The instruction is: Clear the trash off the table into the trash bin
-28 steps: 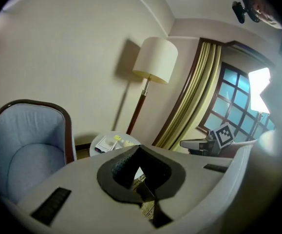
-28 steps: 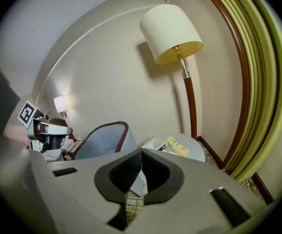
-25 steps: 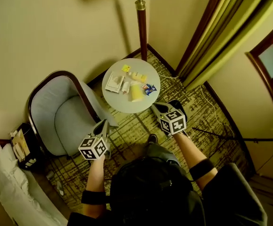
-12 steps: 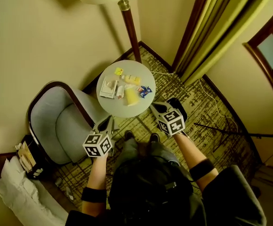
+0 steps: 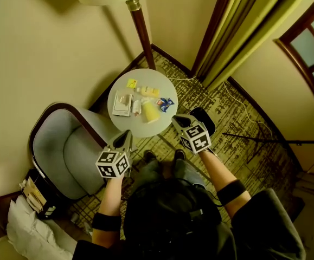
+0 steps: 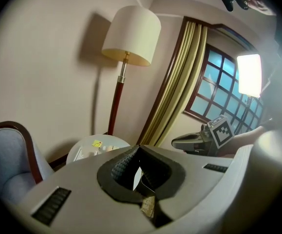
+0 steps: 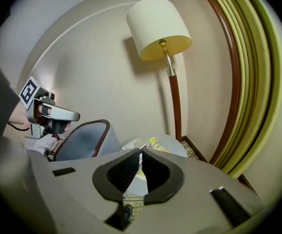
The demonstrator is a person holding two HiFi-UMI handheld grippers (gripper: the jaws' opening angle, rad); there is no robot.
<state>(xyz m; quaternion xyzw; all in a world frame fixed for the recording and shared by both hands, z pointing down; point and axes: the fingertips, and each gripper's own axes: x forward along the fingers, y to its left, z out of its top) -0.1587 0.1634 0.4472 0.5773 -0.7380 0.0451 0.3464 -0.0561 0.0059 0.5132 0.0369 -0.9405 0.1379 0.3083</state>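
Observation:
A small round white table carries the trash: a yellow scrap, a yellow packet, a white booklet, a yellow cup on its side and a blue wrapper. My left gripper hovers at the table's near-left edge, shut and empty. My right gripper hangs at the near-right edge; its jaws have just been opening to a narrow gap with nothing between them. A dark round bin sits on the floor behind it, partly hidden.
A grey armchair with a dark wood frame stands left of the table. A floor lamp rises behind the table, with olive curtains to its right. A black basket sits at the lower left. The person's shoes rest on patterned carpet.
Both grippers have come closer to the table, the left one more, swinging in from beside the armchair. The right jaws have parted slightly.

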